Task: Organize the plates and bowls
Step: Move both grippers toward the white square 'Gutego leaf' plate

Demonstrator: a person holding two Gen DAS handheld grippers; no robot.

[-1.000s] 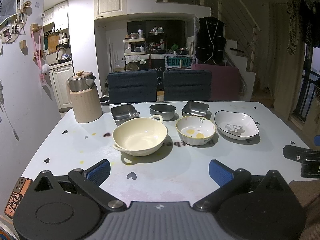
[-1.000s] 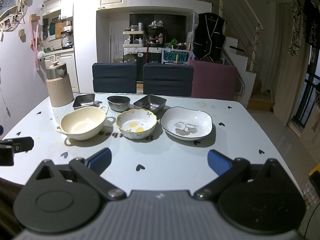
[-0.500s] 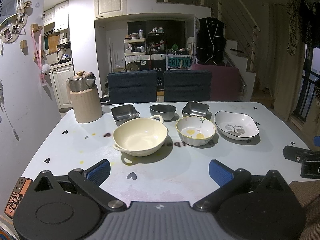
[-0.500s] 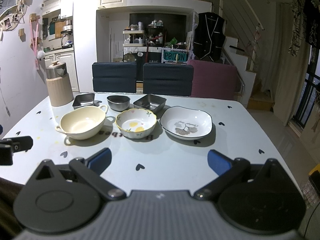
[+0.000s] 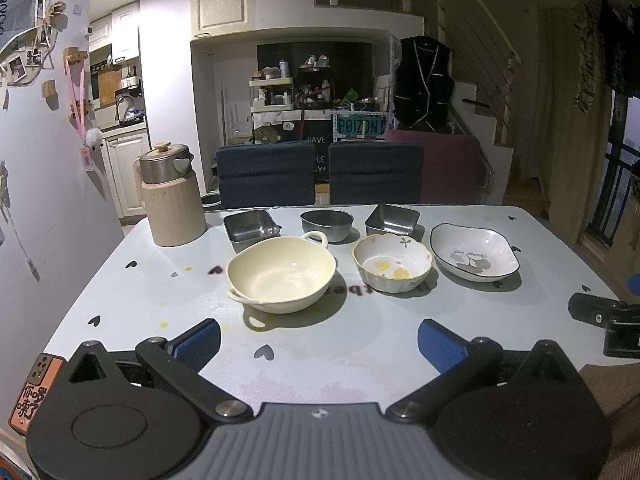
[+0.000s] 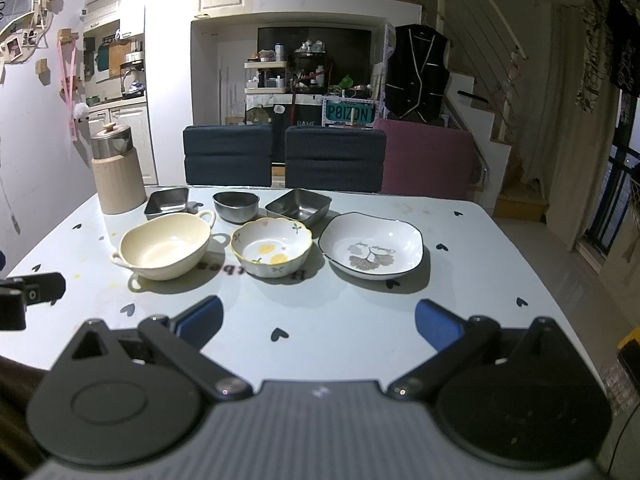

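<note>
Heart-dotted table (image 5: 132,292) fronts two dark chairs (image 5: 266,174).

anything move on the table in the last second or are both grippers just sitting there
Nothing visibly changed. Both hand-held grippers, left and right, stay open and empty short of the dishes; the yellow bowl, flowered bowl and white plate sit where they were.

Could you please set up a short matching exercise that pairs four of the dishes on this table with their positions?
Things:
1. cream two-handled bowl
2. flowered bowl
3. white leaf-print plate
4. round metal bowl

Places:
A. front row, right end
B. back row, middle
C. front row, left end
D. front row, middle

Pairs: 1-C, 2-D, 3-A, 4-B
</note>
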